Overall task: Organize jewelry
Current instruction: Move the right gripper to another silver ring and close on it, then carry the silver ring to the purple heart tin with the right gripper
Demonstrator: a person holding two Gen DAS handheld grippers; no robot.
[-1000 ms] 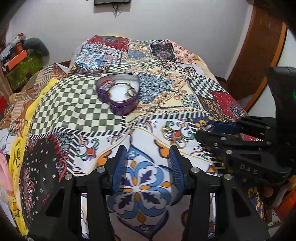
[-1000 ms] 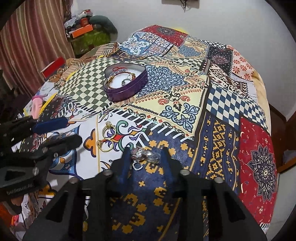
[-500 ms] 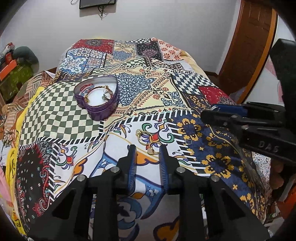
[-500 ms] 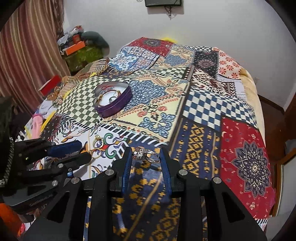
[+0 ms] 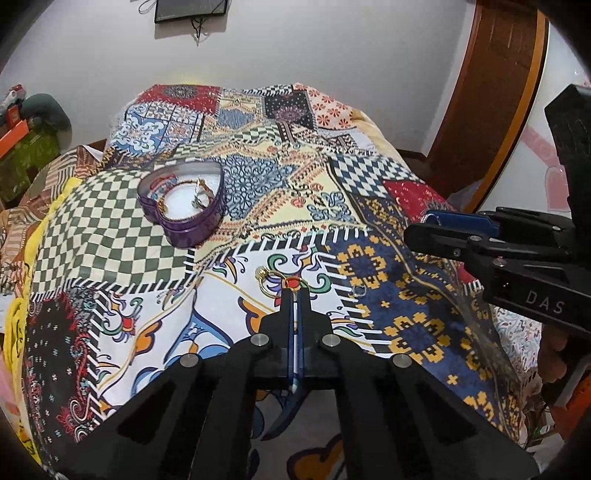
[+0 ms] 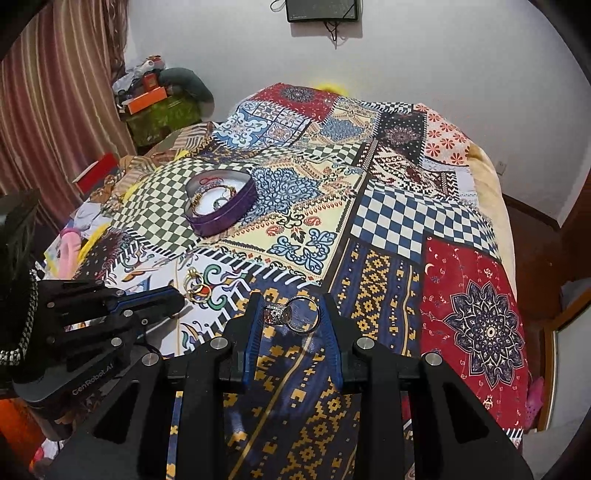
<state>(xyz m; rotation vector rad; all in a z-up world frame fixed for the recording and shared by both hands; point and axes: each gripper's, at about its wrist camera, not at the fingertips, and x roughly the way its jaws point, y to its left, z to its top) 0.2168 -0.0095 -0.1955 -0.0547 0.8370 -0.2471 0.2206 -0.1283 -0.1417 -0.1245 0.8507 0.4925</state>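
1. The left tongs [image 5: 294, 295] are fully closed, the two fingers pressed together, and their tips lie on the gold ring [image 5: 269, 281] on the bed cover; whether they pinch its wire I cannot tell.
2. The right tongs [image 6: 291, 314] stand narrow and hold a silver ring [image 6: 295, 314] with a big sparkling head between the blue pads, lifted a little above the dark blue and yellow patch.
3. A purple heart-shaped tin [image 6: 221, 206] stands open on the green checked patch of the bed [image 6: 388, 221], well apart from both tongs, farther up the cover.
4. Inside the tin, a gold bracelet [image 5: 177, 192] and some small pieces lie on a white lining; what the small pieces are is too small to tell.
5. A small silver ring [image 5: 357, 291] lies alone on the cover, near the striped border, between the two tongs in the left view.
6. Between the tongs and the tin, only the flat patchwork cover lies; nothing blocks the way there.
7. At the left of the bed, a striped curtain [image 6: 55, 110] hangs, and a pile of boxes and bags [image 6: 159, 99] stands in the corner.
8. A wooden door [image 5: 491, 92] is at the right, and a dark screen [image 6: 321, 9] hangs on the white wall.
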